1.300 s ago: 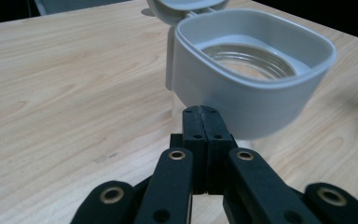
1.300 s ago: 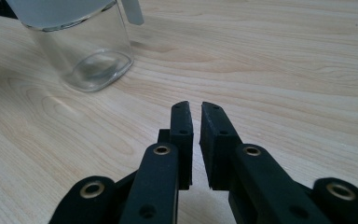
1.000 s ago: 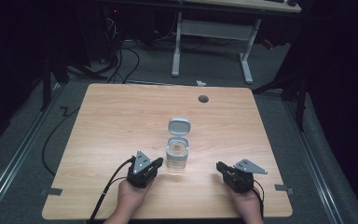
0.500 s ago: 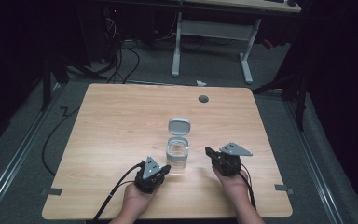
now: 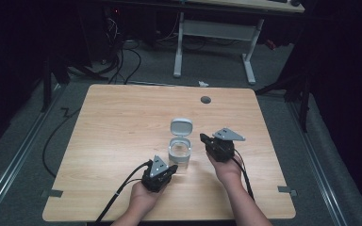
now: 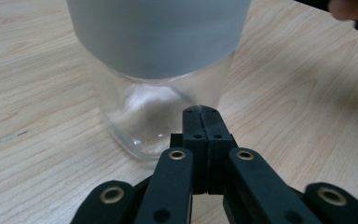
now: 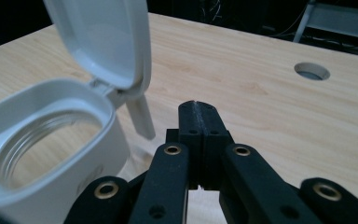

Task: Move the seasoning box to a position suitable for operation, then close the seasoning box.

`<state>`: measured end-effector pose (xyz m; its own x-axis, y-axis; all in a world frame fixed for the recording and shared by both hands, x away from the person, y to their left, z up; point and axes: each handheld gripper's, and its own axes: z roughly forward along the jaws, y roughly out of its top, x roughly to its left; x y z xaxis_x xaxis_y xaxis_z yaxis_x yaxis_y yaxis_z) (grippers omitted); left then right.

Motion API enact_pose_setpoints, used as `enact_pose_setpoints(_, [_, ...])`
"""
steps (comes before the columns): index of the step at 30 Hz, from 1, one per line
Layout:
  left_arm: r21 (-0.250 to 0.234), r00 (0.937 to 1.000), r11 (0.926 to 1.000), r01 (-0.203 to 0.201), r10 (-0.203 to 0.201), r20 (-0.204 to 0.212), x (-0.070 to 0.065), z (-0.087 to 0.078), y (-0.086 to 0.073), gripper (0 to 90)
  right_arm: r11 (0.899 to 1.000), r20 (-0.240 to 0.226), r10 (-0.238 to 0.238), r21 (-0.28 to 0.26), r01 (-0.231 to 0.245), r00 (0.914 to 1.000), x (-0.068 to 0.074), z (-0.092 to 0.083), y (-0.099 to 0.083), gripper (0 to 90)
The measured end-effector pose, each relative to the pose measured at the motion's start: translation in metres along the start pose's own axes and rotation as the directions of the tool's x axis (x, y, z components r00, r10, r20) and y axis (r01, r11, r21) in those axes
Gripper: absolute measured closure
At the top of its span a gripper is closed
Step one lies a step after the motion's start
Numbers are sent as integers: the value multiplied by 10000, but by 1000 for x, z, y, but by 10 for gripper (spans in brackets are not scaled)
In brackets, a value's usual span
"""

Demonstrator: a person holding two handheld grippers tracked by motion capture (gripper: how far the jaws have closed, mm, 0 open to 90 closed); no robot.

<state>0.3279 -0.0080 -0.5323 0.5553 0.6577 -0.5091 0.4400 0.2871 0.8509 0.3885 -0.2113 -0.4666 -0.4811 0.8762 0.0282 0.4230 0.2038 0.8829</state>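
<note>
Item 1. Jar (image 5: 179,155): clear glass body, grey-white collar, hinged lid (image 5: 181,127) standing open and tilted back on the far side. Stands upright on the table (image 5: 122,122), near its front middle, between the two grippers. In the left gripper view the glass base (image 6: 144,116) and the collar above it rise just beyond the jaw tips. In the right gripper view the open mouth (image 7: 42,140) sits at lower left, with the raised lid (image 7: 105,42) above it and a small tab hanging from the hinge. A faint mark shows on the collar's front; it cannot be read. No brand, label or legible writing on the jar or elsewhere.

Item 2. Left gripper (image 5: 169,170): held low at the jar's near left, tips close to the glass base; contact cannot be told. Jaws pressed together, nothing between them (image 6: 200,112).

Item 3. Right gripper (image 5: 204,139): held to the jar's right, raised off the table, apart from the jar. Jaws pressed together, nothing between them (image 7: 196,106); they have just been closing.

Item 4. Table: light wood grain, with a round cable hole (image 5: 206,100) near the far edge. Strips of tape (image 5: 52,193) at the front corners.
</note>
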Motion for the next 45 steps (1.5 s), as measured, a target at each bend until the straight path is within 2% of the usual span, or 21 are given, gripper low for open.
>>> enact_pose_setpoints(3, [9,10000,10000,77,-77,23,0,0,0,900,9998,26,-5,-177,6,10000,0,13,15,898])
enact_pose_setpoints(8, [7,9999,9999,158,-158,45,1,1,1,900,9994,-58,-5,-350,3,10000,0,23,29,897])
enact_pose_setpoints(9, [28,9999,9999,127,-127,60,0,1,0,900,9988,-102,-60,-483,55,9999,2,27,37,897])
enact_pose_setpoints(14, [110,10000,9999,79,-79,15,0,1,0,900,9965,-375,-92,-836,60,9993,6,26,48,897])
enact_pose_setpoints(15, [163,10000,9998,93,-94,7,0,1,-1,900,9951,-577,-314,-954,258,9978,10,19,49,897])
enact_pose_setpoints(16, [163,10000,9998,93,-94,7,0,1,-1,900,9951,-577,-314,-954,258,9978,10,19,49,897])
enact_pose_setpoints(17, [201,10000,9998,64,-64,-4,0,1,-1,900,9932,-835,-556,-1066,466,9950,17,9,45,896])
enact_pose_setpoints(20, [172,9999,9998,93,-93,-41,0,1,-1,900,9919,-1065,-775,-1082,660,9913,25,0,40,896])
enact_pose_setpoints(21, [127,10000,9999,88,-88,-48,0,1,0,900,9911,-1224,-923,-1065,794,9882,33,-7,31,895])
enact_pose_setpoints(26, [74,9999,9999,110,-110,-19,0,-4,3,900,9909,-1252,-1049,-974,930,9866,40,-17,15,893])
enact_pose_setpoints(29, [-51,9999,9999,-105,105,-109,4,-20,11,893,9906,-1059,-869,-1142,747,9906,33,-30,6,889])
enact_pose_setpoints(34, [-189,9988,9993,-312,304,-393,15,-36,19,876,9919,-841,-665,-1137,567,9942,24,-38,-5,876])
enact_pose_setpoints(37, [-354,9954,9987,-375,342,-900,35,-46,27,856,9954,-588,-389,-901,335,9975,13,-43,-21,870])
enact_pose_setpoints(38, [-354,9954,9987,-375,342,-900,35,-46,27,849,9954,-588,-389,-901,335,9975,13,-43,-21,870])
enact_pose_setpoints(39, [-432,9920,9980,-453,398,-1201,46,-51,32,843,9969,-428,-236,-755,203,9988,7,-45,-28,867])
enact_pose_setpoints(40, [-513,9899,9974,-498,425,-1353,51,-53,34,835,9973,-355,-176,-721,150,9992,4,-46,-31,865])
enact_pose_setpoints(41, [-513,9899,9974,-498,425,-1353,51,-53,34,827,9973,-355,-176,-721,150,9992,4,-46,-31,865])
enact_pose_setpoints(44, [-545,9811,9960,-703,592,-1841,67,-61,41,805,9984,-113,27,-558,-34,9999,-5,-50,-41,859])
enact_pose_setpoints(45, [-610,9760,9957,-704,561,-2104,77,-68,46,780,9989,62,139,-449,-136,9999,-11,-53,-49,850])
